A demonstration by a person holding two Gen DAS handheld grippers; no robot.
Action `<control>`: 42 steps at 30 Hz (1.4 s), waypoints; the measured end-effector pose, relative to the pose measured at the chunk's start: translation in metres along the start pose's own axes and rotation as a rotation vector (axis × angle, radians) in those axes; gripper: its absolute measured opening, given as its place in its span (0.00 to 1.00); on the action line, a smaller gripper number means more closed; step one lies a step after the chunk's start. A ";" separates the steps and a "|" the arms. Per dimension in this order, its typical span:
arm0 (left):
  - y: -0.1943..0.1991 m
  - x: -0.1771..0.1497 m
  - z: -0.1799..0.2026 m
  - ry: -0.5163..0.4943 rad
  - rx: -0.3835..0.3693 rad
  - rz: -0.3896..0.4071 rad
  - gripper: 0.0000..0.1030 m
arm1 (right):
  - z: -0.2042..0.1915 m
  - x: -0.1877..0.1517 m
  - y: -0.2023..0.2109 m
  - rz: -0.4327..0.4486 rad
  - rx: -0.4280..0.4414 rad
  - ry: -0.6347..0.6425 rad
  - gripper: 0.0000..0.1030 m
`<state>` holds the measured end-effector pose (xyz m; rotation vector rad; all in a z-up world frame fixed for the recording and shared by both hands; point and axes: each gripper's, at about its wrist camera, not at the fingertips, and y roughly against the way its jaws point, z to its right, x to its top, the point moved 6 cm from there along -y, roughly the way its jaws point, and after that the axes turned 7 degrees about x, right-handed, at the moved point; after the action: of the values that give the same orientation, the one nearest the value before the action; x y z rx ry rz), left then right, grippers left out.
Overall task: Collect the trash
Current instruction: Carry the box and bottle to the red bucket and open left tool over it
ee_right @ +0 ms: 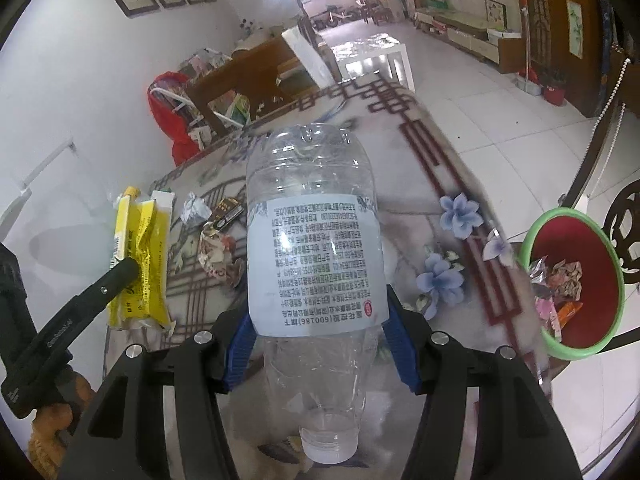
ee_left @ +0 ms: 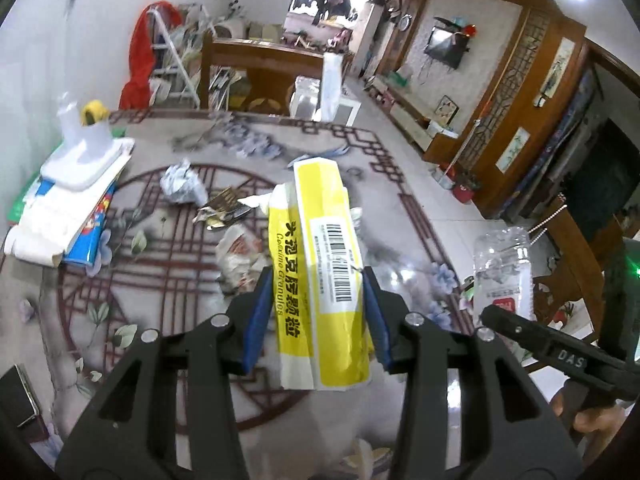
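Trash lies all over the table (ee_left: 132, 292), which has a cloth with red lines and blue flowers on it. Two pieces are up off the cloth, each held in a pair of tongs.

The left gripper (ee_left: 316, 300) pinches a yellow and white medicine box (ee_left: 320, 248). Its blue pads press on both long sides of the box, near the bar code. The box is bent and squashed, and it points away from the camera, up above the cloth. In the right wrist view the same box (ee_right: 140, 264) shows at the left edge, with one black finger of the left tongs on it.

The right gripper (ee_right: 318, 328) pinches a clear plastic bottle (ee_right: 312, 256). The blue pads squeeze the bottle at the bottom edge of its white label. The bottle looks empty (the writing on the label is upside down), and its cap end points back at the camera. In the left wrist view the bottle (ee_left: 502, 272) stands at the right side, held by a black finger.

More trash is on the cloth: a ball of crumpled paper (ee_left: 182, 186), a dark wrapper (ee_left: 224, 208) just beside it, and a crumpled printed wrapper (ee_left: 240, 256) near the box.

A red bin with a green rim (ee_right: 560, 340) sits past the right edge of the table, lower down. It has wrappers in it already.

A pile of books (ee_left: 72, 216) lies at the left side of the table.
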<state>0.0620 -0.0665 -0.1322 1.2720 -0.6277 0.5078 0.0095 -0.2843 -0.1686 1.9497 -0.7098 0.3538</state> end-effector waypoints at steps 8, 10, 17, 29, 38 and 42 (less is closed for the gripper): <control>0.008 0.006 0.035 -0.041 0.004 0.048 0.41 | 0.024 0.007 0.024 0.028 0.001 -0.008 0.55; 0.007 0.005 0.042 -0.043 0.002 0.046 0.41 | 0.031 0.008 0.028 0.030 0.004 -0.012 0.55; 0.010 0.003 0.073 -0.059 -0.001 0.064 0.41 | 0.055 0.014 0.038 0.038 0.018 -0.030 0.55; 0.012 0.003 0.108 -0.069 0.027 0.071 0.42 | 0.095 0.029 0.053 0.066 0.053 -0.064 0.55; 0.003 -0.002 0.138 -0.090 0.013 0.050 0.42 | 0.128 0.034 0.062 0.070 0.048 -0.104 0.55; -0.003 -0.003 0.161 -0.125 -0.005 0.044 0.42 | 0.141 0.036 0.068 0.075 0.045 -0.129 0.55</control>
<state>0.0373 -0.2243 -0.1092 1.2942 -0.7630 0.4651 -0.0118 -0.4440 -0.1672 2.0052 -0.8671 0.2939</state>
